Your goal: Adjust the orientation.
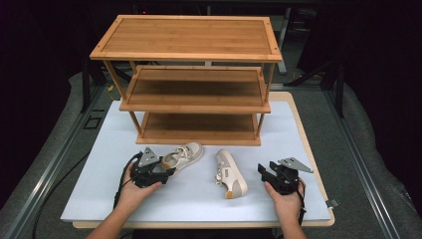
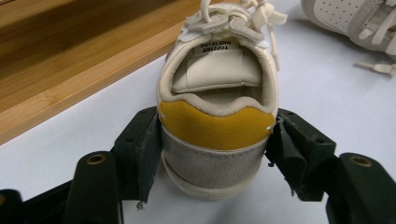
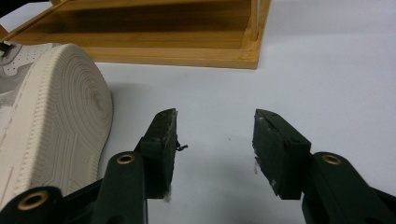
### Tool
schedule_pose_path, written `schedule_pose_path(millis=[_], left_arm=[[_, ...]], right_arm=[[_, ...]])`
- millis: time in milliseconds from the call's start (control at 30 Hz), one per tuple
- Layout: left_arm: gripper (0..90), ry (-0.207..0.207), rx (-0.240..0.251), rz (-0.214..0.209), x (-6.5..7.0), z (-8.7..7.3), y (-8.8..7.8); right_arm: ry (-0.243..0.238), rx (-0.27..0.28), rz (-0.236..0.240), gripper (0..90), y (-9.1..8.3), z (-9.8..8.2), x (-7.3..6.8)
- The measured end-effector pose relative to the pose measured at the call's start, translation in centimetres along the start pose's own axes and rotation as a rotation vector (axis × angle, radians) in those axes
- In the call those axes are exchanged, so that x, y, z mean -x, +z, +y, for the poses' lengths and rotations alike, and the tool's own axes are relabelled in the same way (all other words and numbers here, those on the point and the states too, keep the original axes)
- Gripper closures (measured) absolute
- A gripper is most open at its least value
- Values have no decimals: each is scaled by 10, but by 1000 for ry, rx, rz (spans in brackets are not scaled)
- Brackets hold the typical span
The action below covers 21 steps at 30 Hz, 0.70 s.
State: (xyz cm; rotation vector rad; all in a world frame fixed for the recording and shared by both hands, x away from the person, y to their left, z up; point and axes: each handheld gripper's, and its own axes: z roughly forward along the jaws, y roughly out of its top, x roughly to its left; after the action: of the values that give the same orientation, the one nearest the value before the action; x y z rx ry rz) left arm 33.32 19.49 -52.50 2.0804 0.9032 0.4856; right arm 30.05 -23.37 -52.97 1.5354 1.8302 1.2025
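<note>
Dark room, white worktop (image 1: 99, 194) with a bamboo shoe rack (image 1: 186, 45) at the far side. Nearest, both hands come in from the bottom edge of the high view. Left gripper (image 1: 166, 173) sits lower left of centre, its fingers (image 2: 142, 154) astride the heel of the left shoe (image 2: 217, 126); pads look to touch both heel sides, so a grip is forming or just made, shoe not lifted. Right gripper (image 1: 262, 172) rests lower right, fingers (image 3: 163, 144) spread with nothing between them, just beside the right shoe (image 1: 230, 173), which lies on its side at centre, sole (image 3: 56, 126) towards that gripper. All three rack shelves are bare. Judged: shelving barely begun, first shoe being grasped; both shoes remain to be placed.
</note>
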Motion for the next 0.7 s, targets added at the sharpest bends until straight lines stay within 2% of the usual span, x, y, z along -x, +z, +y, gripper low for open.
schedule_pose_path(millis=[133, 267, 300, 400, 433, 567, 600, 667, 700], left_arm=[[383, -18, -15, 18, 3, -1, -5], [386, -54, -26, 19, 6, -5, -15], [386, -69, -33, 20, 9, -7, -21], [386, -81, -37, 25, 11, -10, -26], [386, -91, -40, 24, 12, -11, -28], [386, -100, -53, 35, 14, -14, -33], [386, -104, -59, 36, 15, -15, -34], [384, -91, -51, 37, 17, -19, -37], [381, -91, -51, 37, 17, -19, -37]], right_arm=[[-3, 7, 8, 501, -1, 1, 0], [-29, 13, 11, 513, -4, 2, -4], [-47, 11, 15, 515, -5, 3, -6], [-61, 10, 17, 514, -6, 3, -11], [-80, 12, 10, 514, -8, 4, -16], [-107, 20, 28, 531, -13, 6, -27], [-140, 26, 30, 597, -18, 7, -33], [-158, 31, 51, 653, -22, 8, -39], [-158, 31, 51, 653, -22, 8, -39]])
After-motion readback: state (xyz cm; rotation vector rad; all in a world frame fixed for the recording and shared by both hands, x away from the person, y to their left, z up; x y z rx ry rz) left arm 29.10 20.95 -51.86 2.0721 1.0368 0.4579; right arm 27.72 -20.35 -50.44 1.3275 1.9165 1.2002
